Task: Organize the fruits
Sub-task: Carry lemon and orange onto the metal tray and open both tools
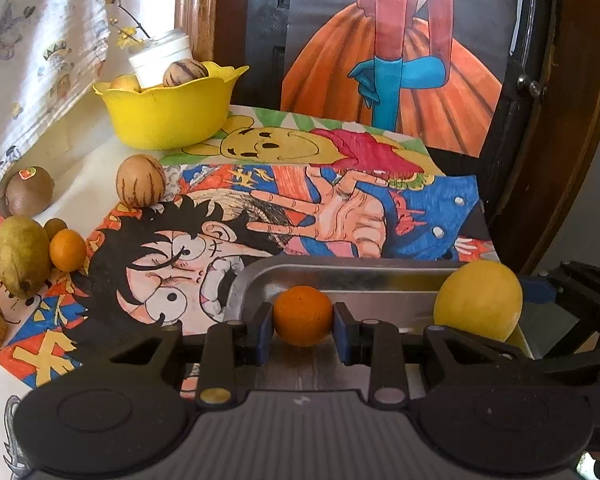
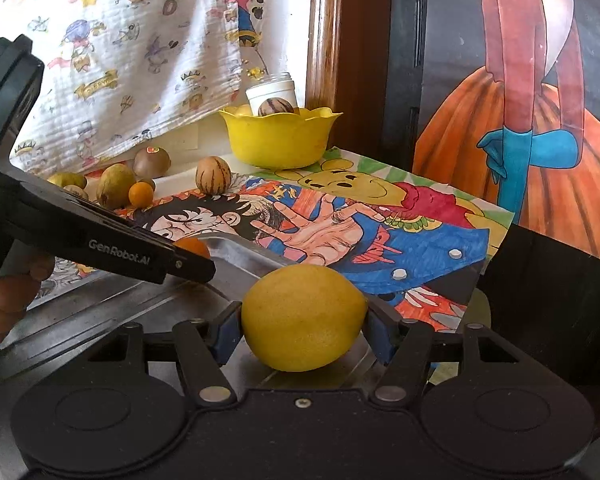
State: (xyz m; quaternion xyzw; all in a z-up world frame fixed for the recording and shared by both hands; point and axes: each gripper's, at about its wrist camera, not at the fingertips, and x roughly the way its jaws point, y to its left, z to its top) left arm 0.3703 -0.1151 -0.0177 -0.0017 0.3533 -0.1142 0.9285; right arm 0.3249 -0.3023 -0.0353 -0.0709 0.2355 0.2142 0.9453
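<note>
There were two small oranges, one (image 1: 303,316) at 6 o'clock and one (image 1: 67,250) at 9; one lemon (image 1: 480,300); two striped melons (image 1: 141,180) (image 1: 185,73); one kiwi (image 1: 30,191); one yellow bowl (image 1: 168,120); one metal tray (image 1: 352,276).

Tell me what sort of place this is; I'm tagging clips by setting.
Most likely a home, on a table by a window: a cartoon-print curtain hangs behind, hand-coloured cartoon drawings cover the tabletop, and loose fruit lies beside a yellow bowl.
</note>
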